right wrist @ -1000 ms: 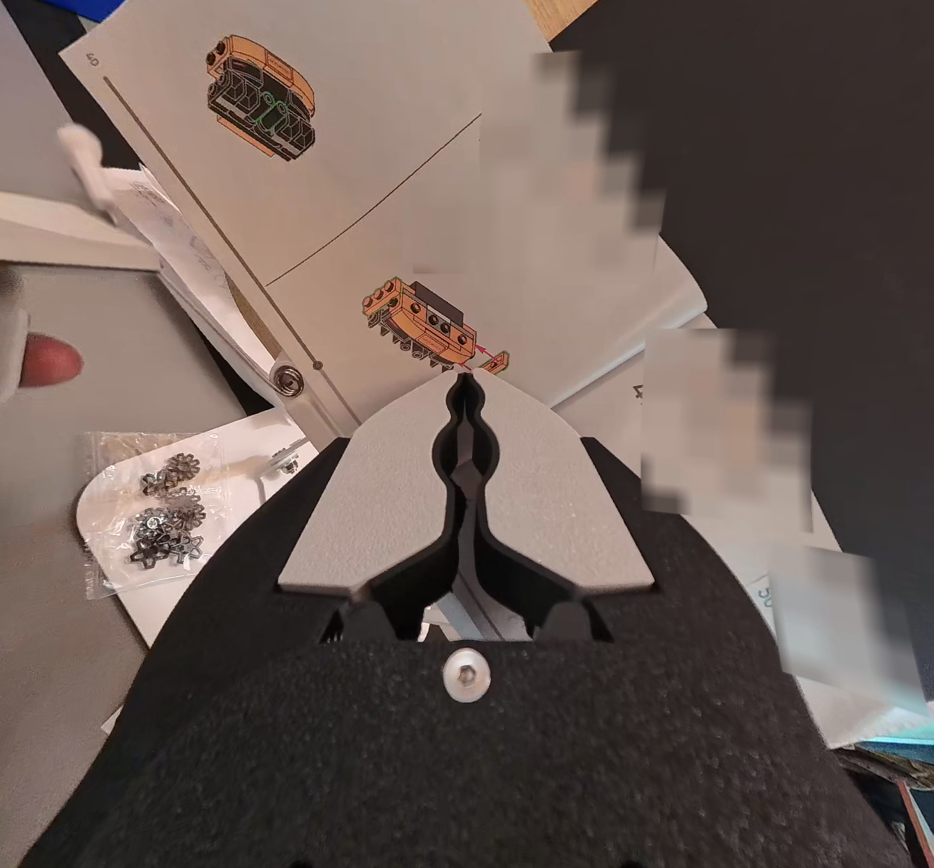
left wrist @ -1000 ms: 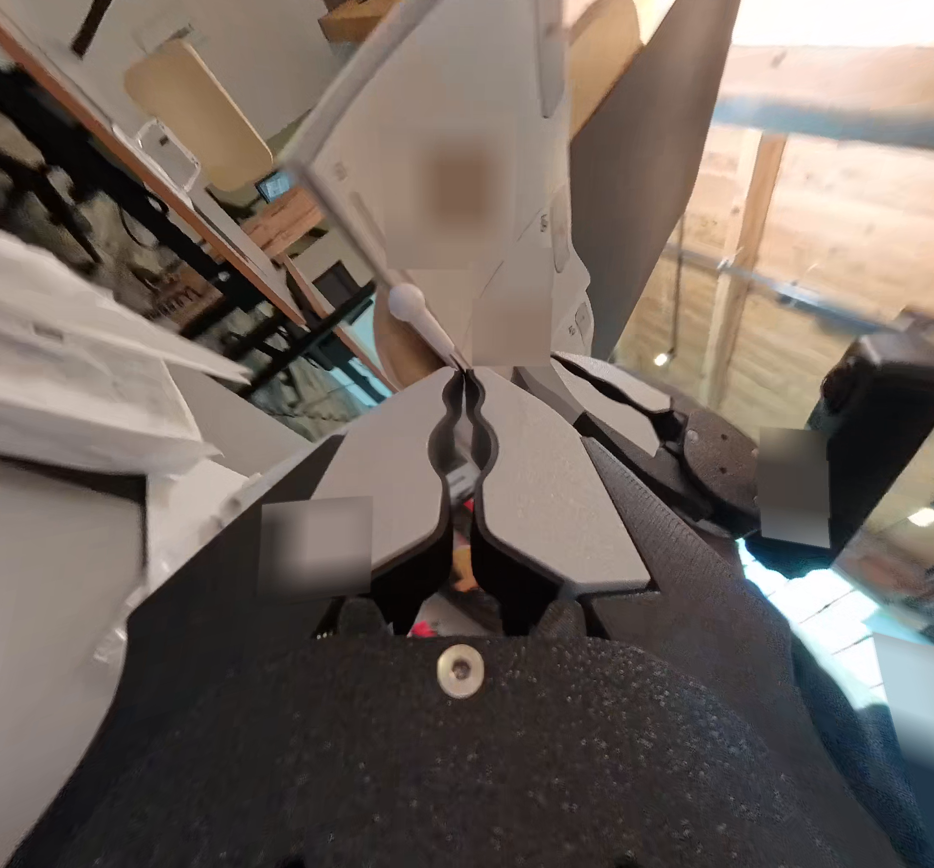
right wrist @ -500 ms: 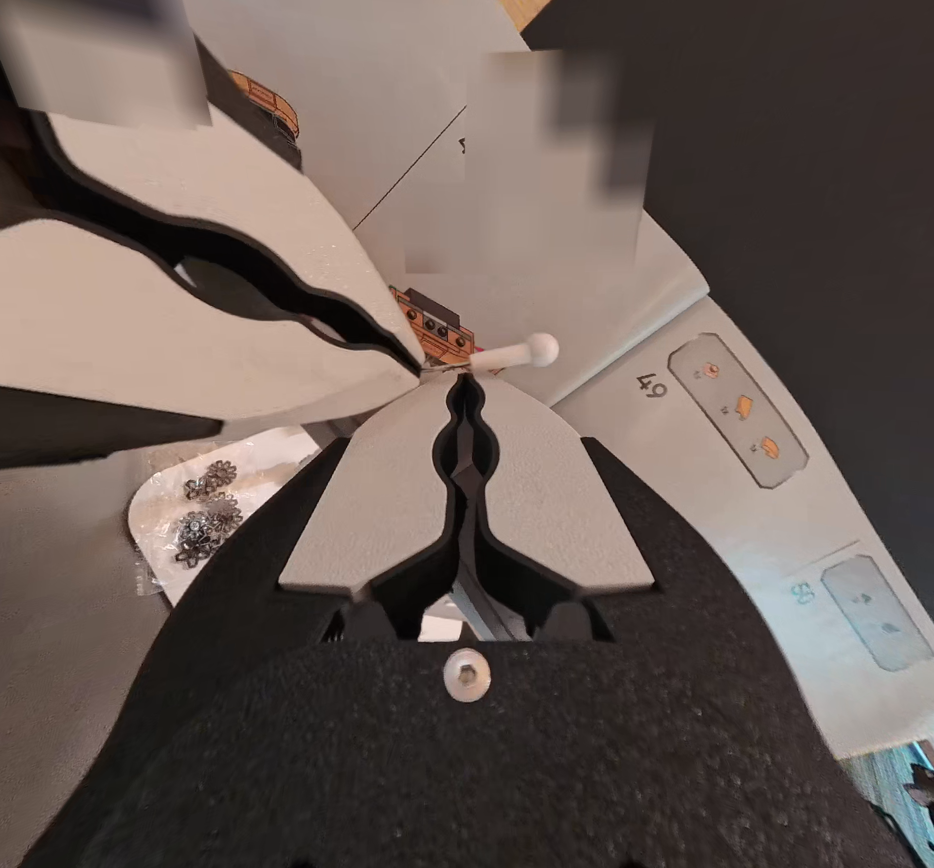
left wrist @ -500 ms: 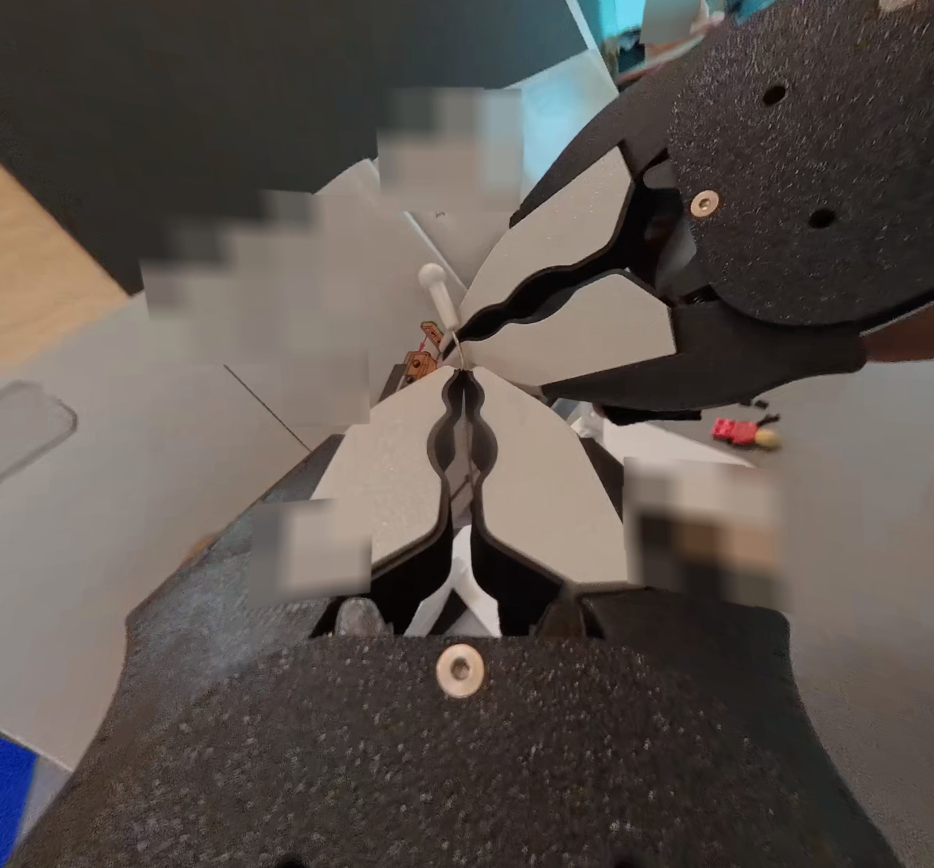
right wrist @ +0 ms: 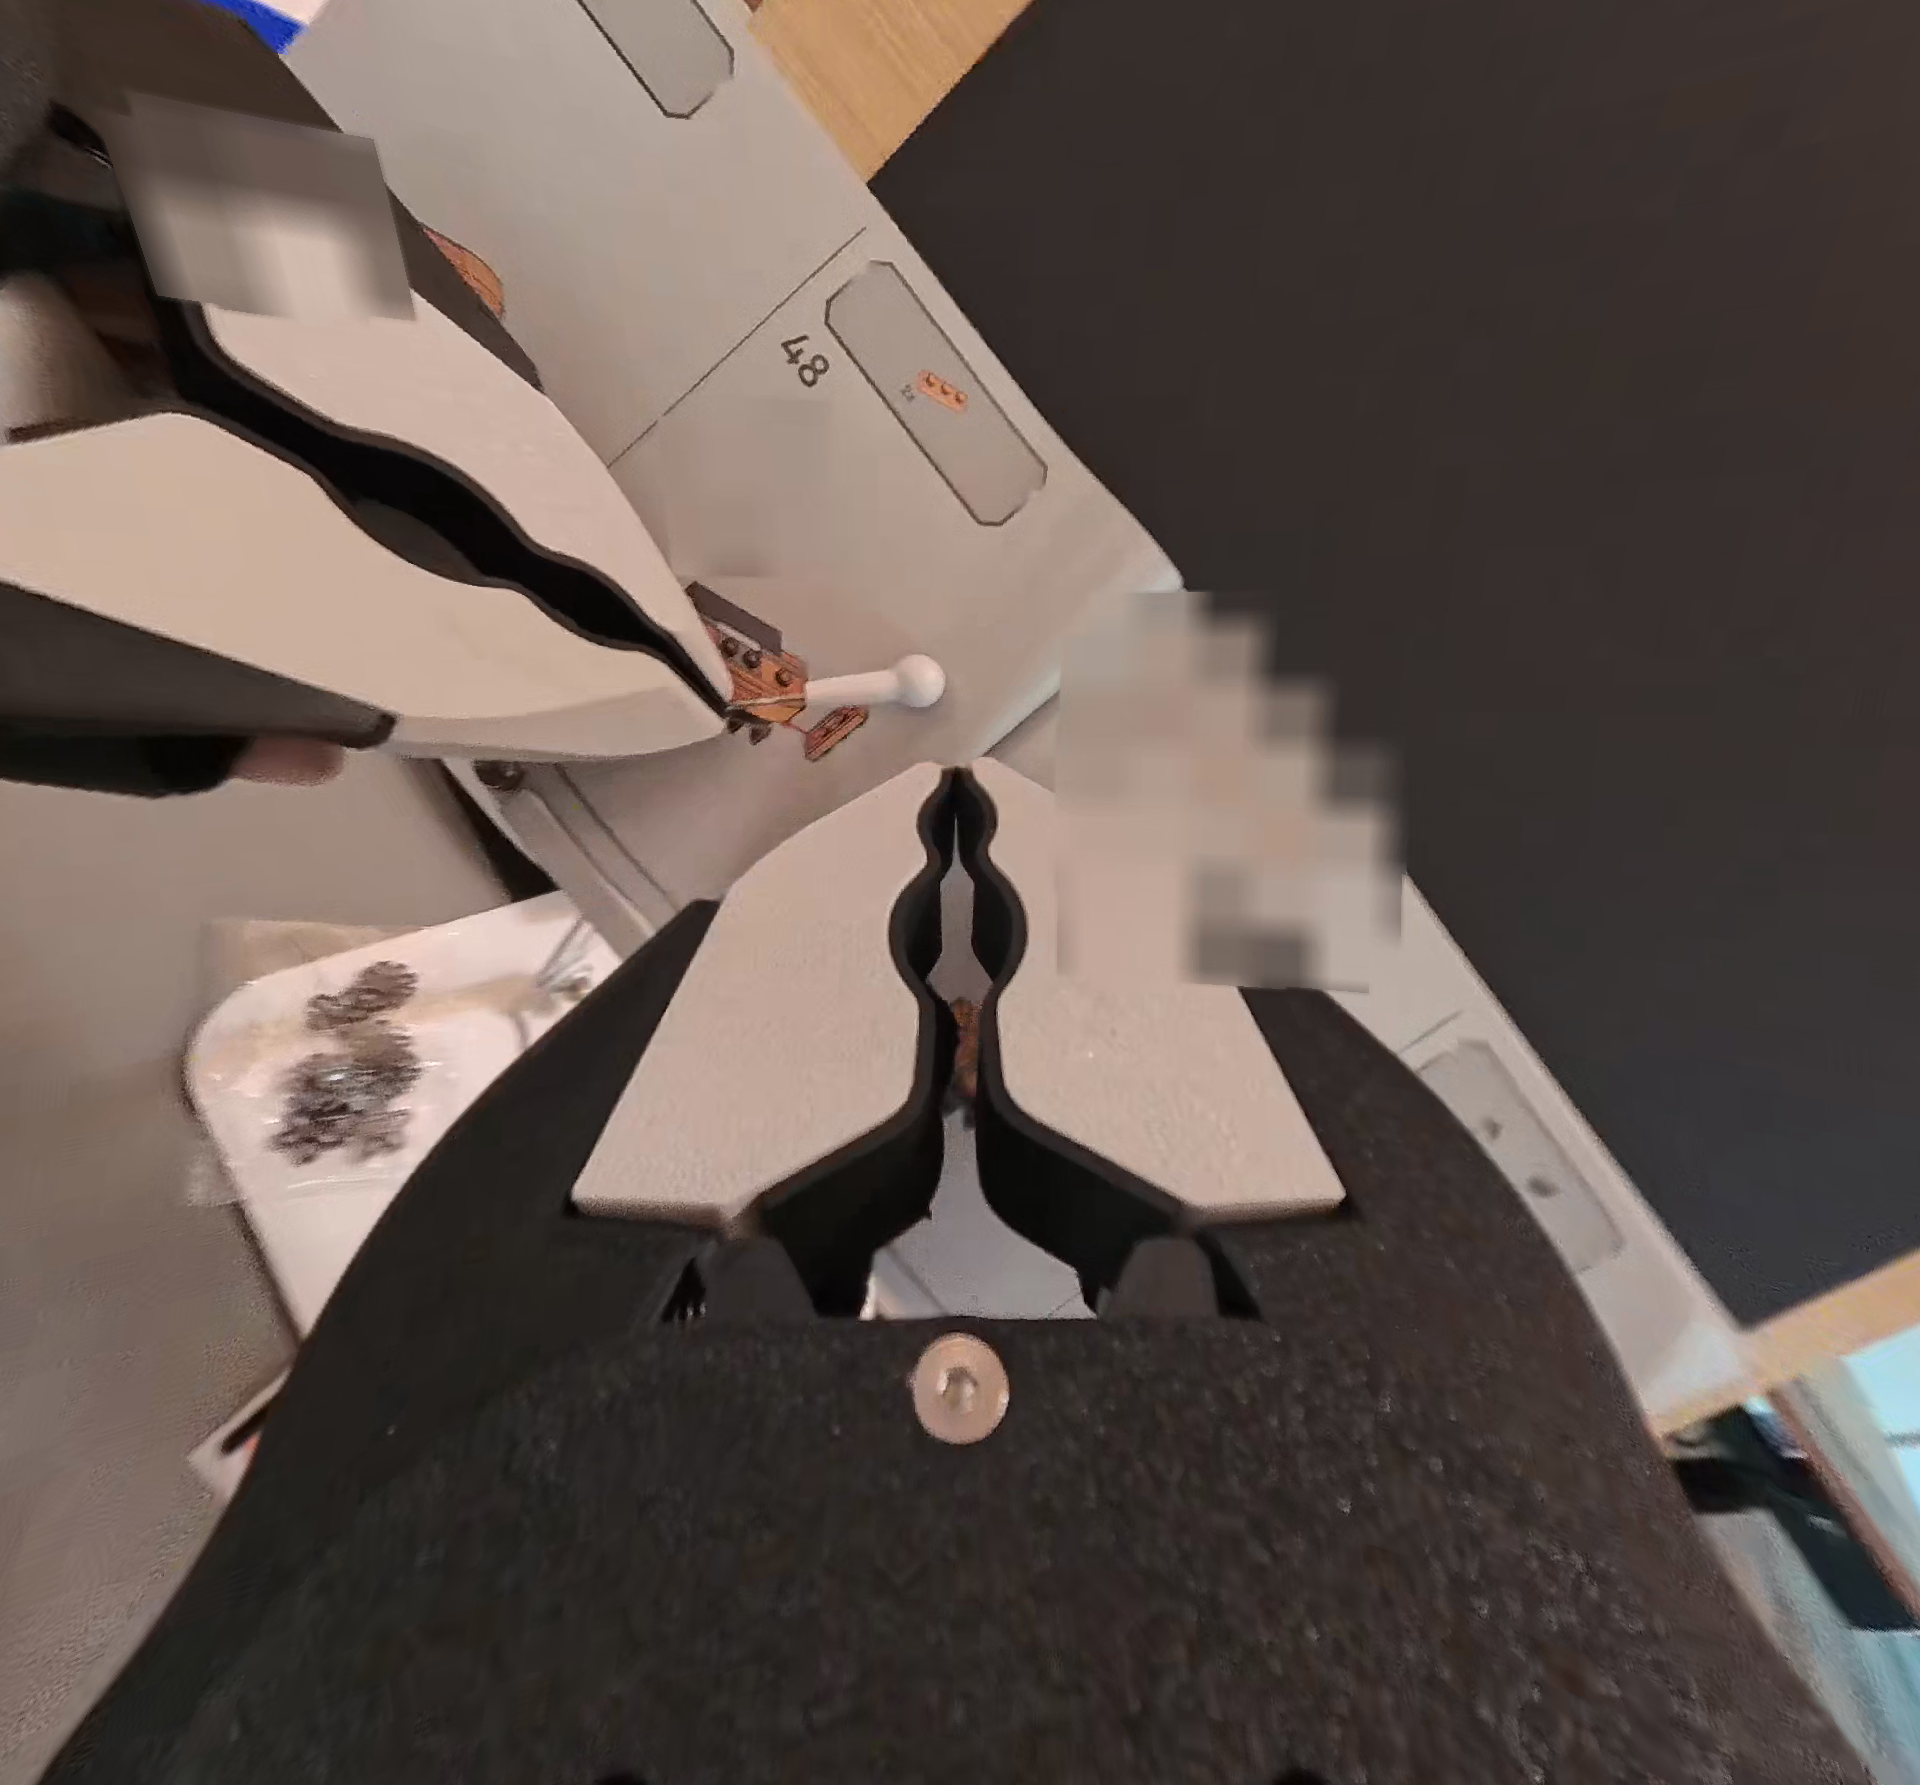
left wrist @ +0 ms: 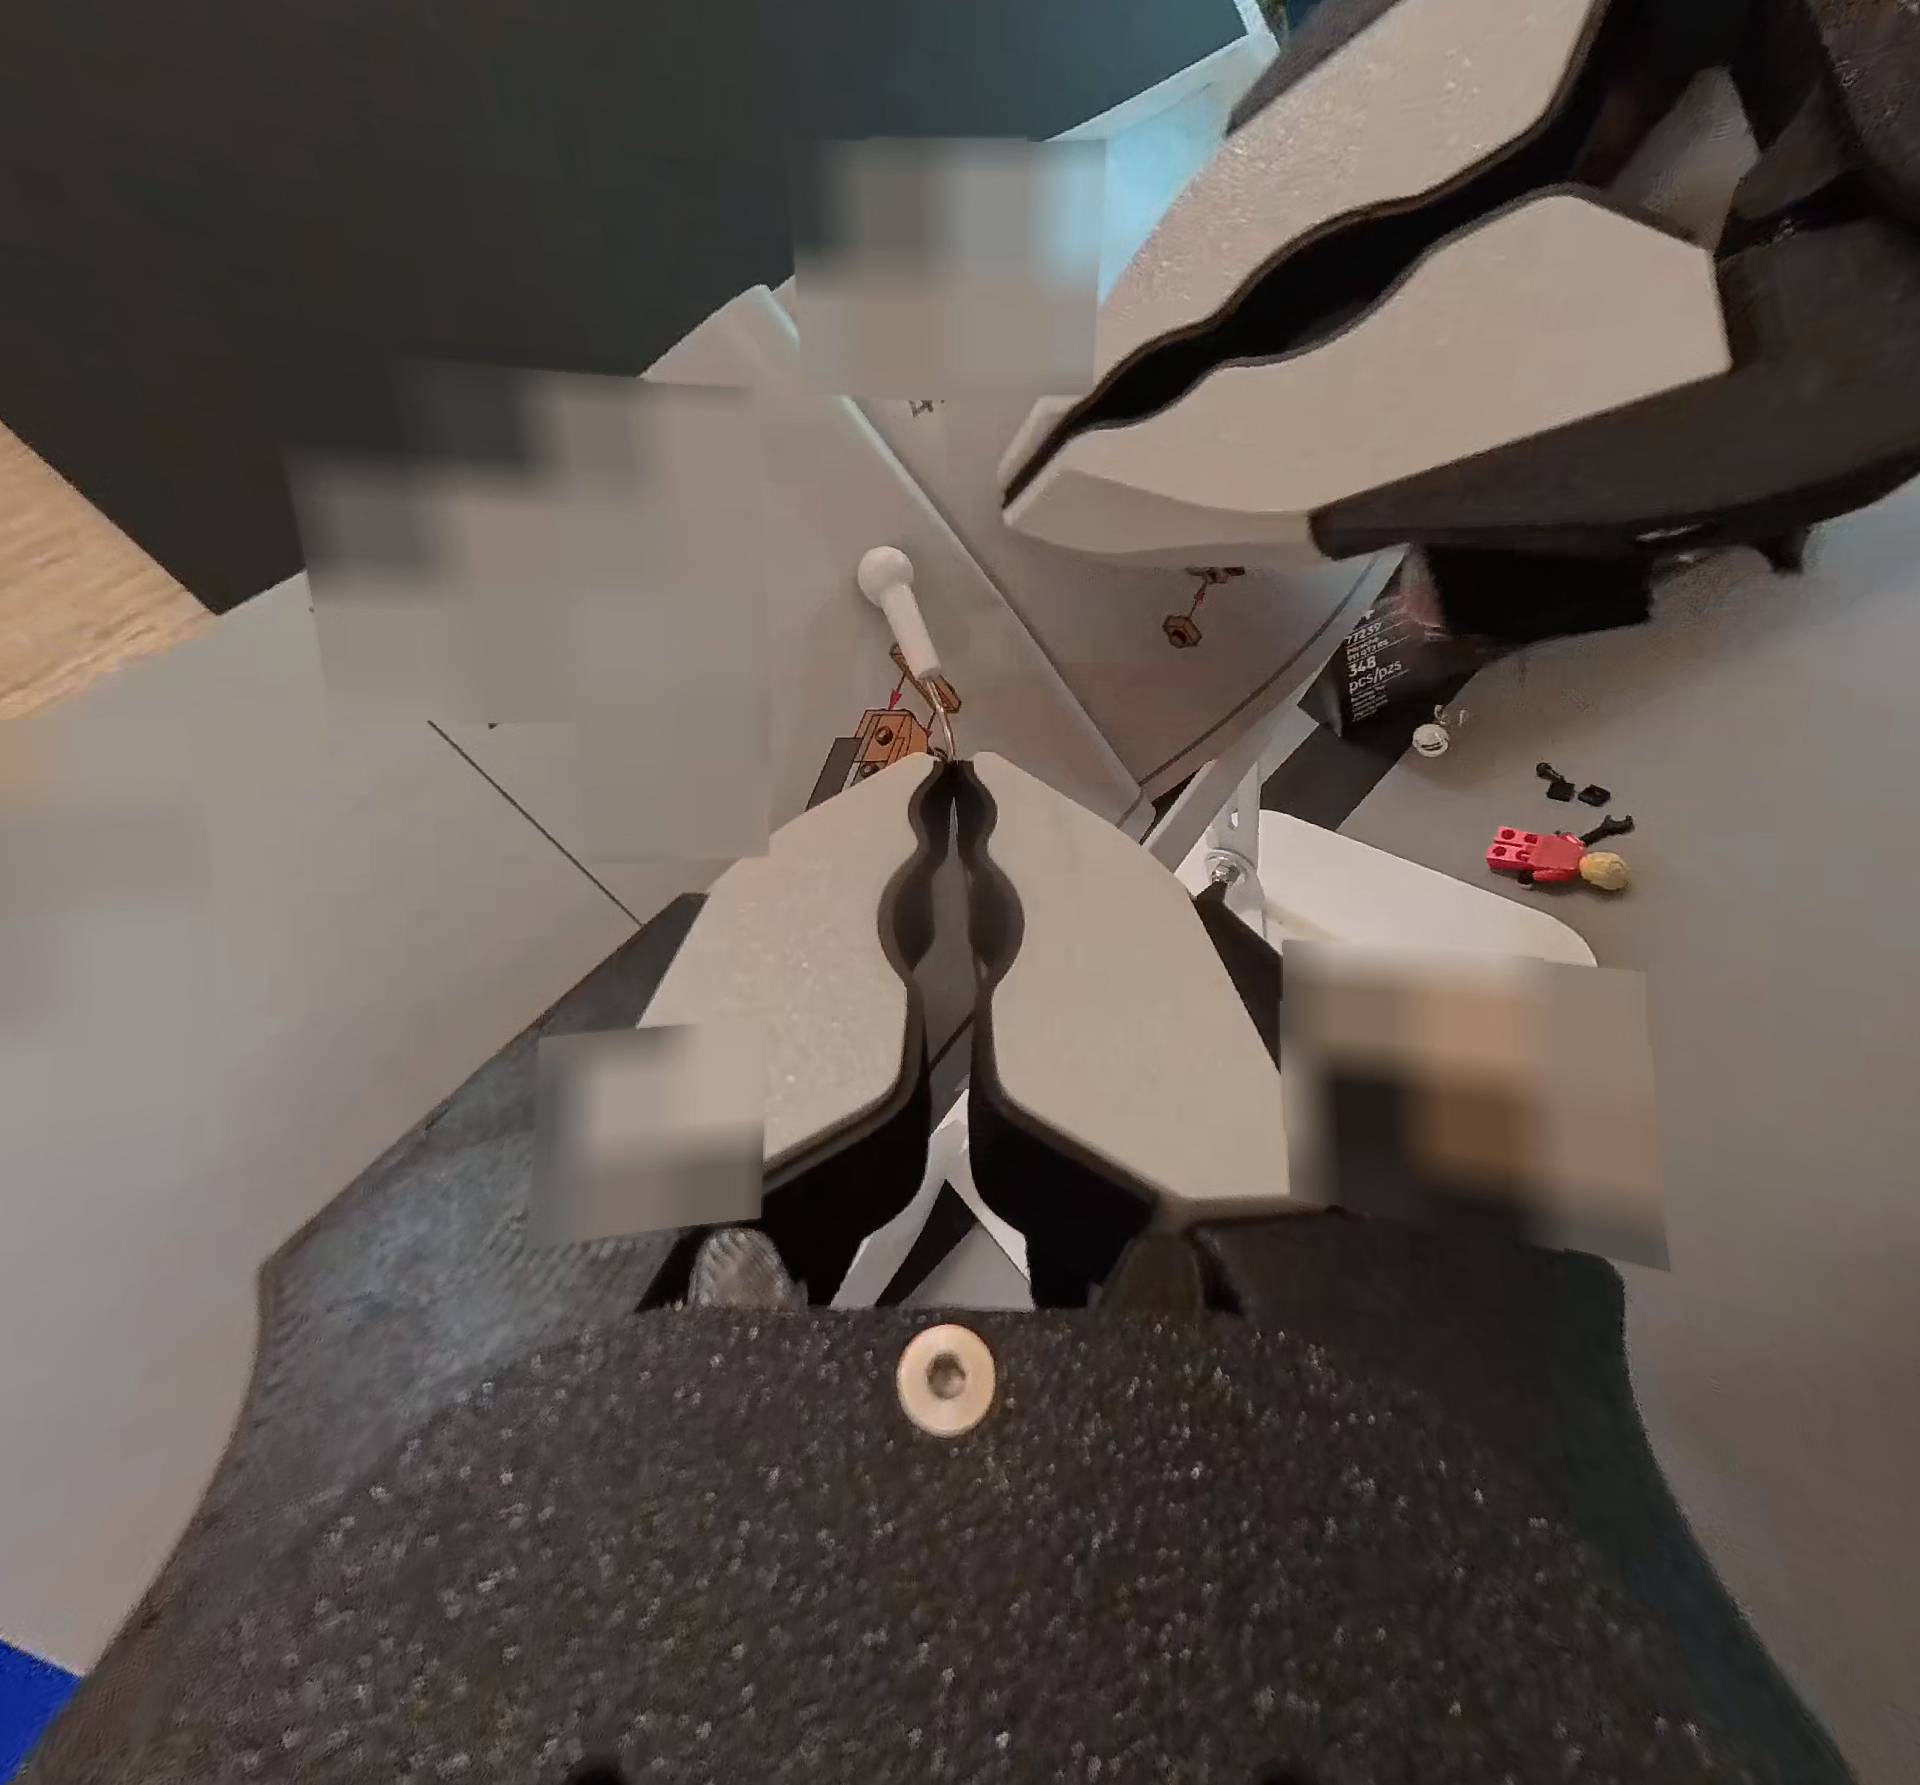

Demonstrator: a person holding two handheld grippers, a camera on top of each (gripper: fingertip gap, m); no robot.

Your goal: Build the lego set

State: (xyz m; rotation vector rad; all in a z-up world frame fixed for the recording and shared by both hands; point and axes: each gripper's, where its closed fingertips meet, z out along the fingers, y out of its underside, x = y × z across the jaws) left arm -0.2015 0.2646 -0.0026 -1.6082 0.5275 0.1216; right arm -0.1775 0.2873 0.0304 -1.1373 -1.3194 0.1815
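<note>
My left gripper point(left wrist: 951, 764) is shut on a small metal ring point(left wrist: 943, 696) that carries a white ball-ended pin point(left wrist: 899, 613), held over the open instruction booklet point(left wrist: 520, 852). In the right wrist view the left gripper point(right wrist: 722, 696) comes in from the left with the pin point(right wrist: 883, 686) sticking out to the right. My right gripper point(right wrist: 954, 774) is shut, its tips a little below and right of the pin. A small brown bit point(right wrist: 964, 1018) shows in the gap between its jaws; I cannot tell if it is held. In the left wrist view the right gripper point(left wrist: 1023, 478) sits at the upper right, apart from the pin.
A red minifigure point(left wrist: 1548, 868), small black parts point(left wrist: 1569, 785) and a white ball piece point(left wrist: 1432, 741) lie on the grey surface at right, beside a black box point(left wrist: 1392, 665). A clear bag of dark toothed pieces point(right wrist: 348, 1060) lies lower left. A dark panel point(right wrist: 1455, 385) stands behind the booklet. The tips of one gripper are about 5 centimetres away from the tips of the other. Left tips and right tips are each some 30 centimetres from the red minifigure point(left wrist: 1548, 868).
The left gripper swung from pointing up at the room down onto the booklet, still holding the pin. The two grippers' tips met half a second ago and are now apart.
</note>
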